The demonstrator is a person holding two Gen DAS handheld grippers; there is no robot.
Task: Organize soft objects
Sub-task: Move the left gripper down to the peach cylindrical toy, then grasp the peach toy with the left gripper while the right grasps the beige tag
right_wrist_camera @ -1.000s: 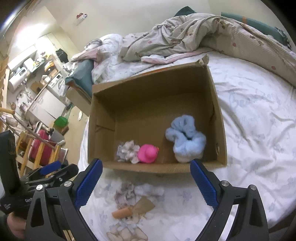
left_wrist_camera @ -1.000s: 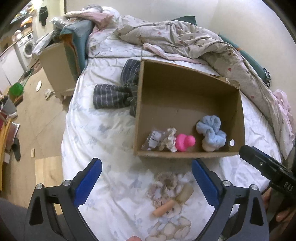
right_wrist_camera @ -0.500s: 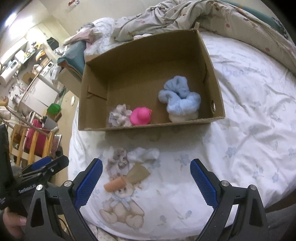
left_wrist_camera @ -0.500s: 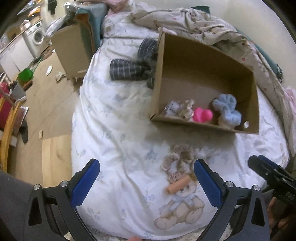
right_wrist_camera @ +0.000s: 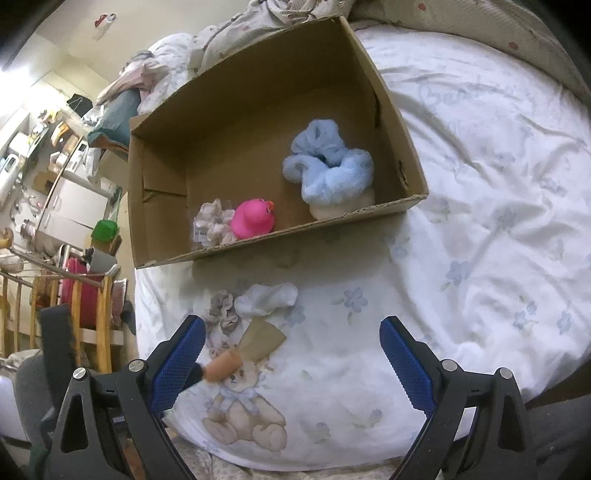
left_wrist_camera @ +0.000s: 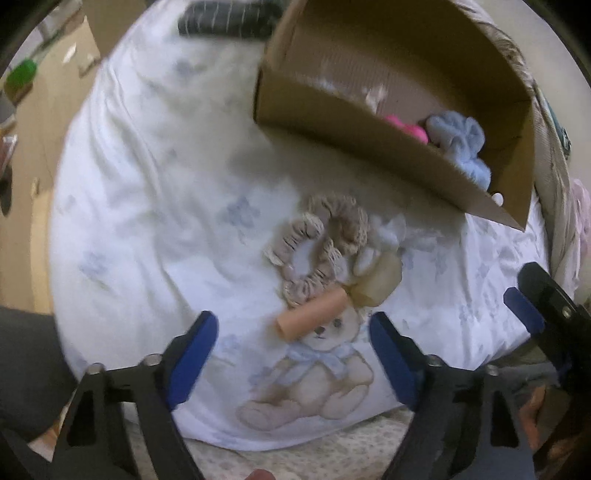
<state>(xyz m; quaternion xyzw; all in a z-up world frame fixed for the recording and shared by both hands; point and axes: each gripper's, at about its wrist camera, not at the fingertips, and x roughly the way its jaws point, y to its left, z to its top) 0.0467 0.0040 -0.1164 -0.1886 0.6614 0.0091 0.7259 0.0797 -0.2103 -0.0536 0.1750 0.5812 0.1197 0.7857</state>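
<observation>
A cardboard box lies on the bed and holds a pink rubber duck, a fluffy blue scrunchie and a pale floral scrunchie. In front of it on the sheet lie a beige scrunchie, a white soft piece, a tan cloth and an orange tube. My left gripper is open, just short of the orange tube. My right gripper is open and empty above the sheet, right of that pile. The box also shows in the left wrist view.
A printed teddy bear marks the sheet near the bed's front edge. A striped dark cloth lies beyond the box. A rumpled quilt runs along the far side. Furniture and a green container stand on the floor to the left.
Both grippers have drawn back from the box and lowered toward the pile on the sheet. The left gripper now hangs close over the orange tube. Both stayed open.
</observation>
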